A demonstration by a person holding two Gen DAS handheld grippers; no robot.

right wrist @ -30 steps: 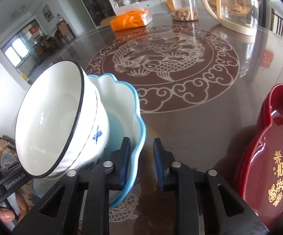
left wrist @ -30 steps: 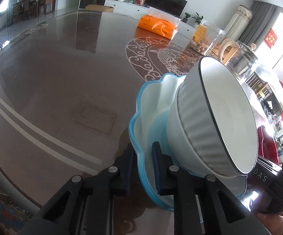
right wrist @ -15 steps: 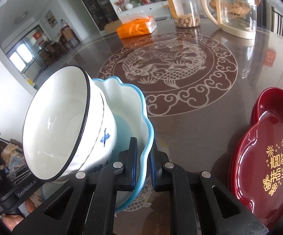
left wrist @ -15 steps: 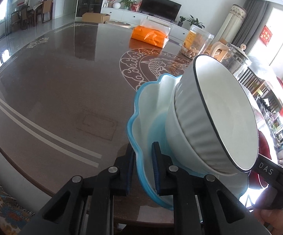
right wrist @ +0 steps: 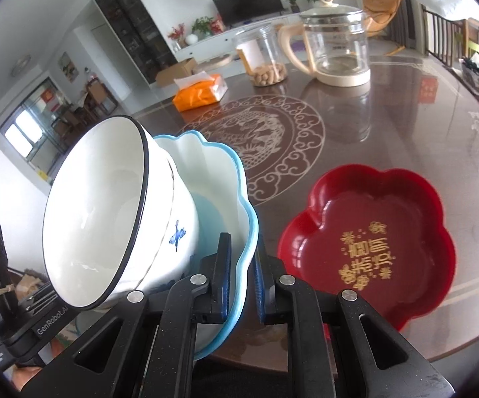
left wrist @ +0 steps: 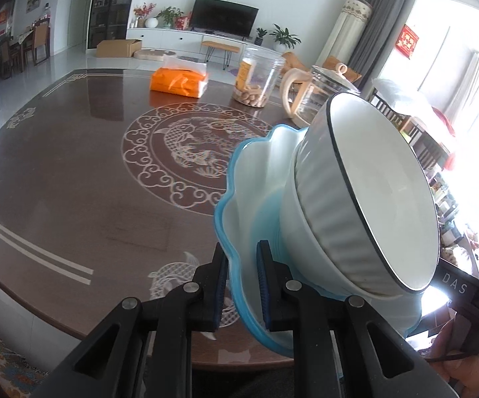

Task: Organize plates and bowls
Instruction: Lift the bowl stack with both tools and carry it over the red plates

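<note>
Table [left wrist: 73, 199]: dark wood, fills the left.
Blue plate [left wrist: 249, 185]: centre frame, tilted, above the table.
White bowl [left wrist: 382, 199]: nested in it.
Left gripper [left wrist: 242, 285]: pinching its rim.
Right gripper [right wrist: 243, 277]: gripping the opposite rim.
Red dish [right wrist: 372, 242]: lower right, on the table.

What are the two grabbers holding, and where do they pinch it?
Both pinch the blue plate's wavy rim: the left gripper on one side, the right gripper on the opposite. A white bowl sits in it.

left claw [left wrist: 242, 285] gripping blue plate [left wrist: 239, 199], white bowl [left wrist: 365, 199]
</note>
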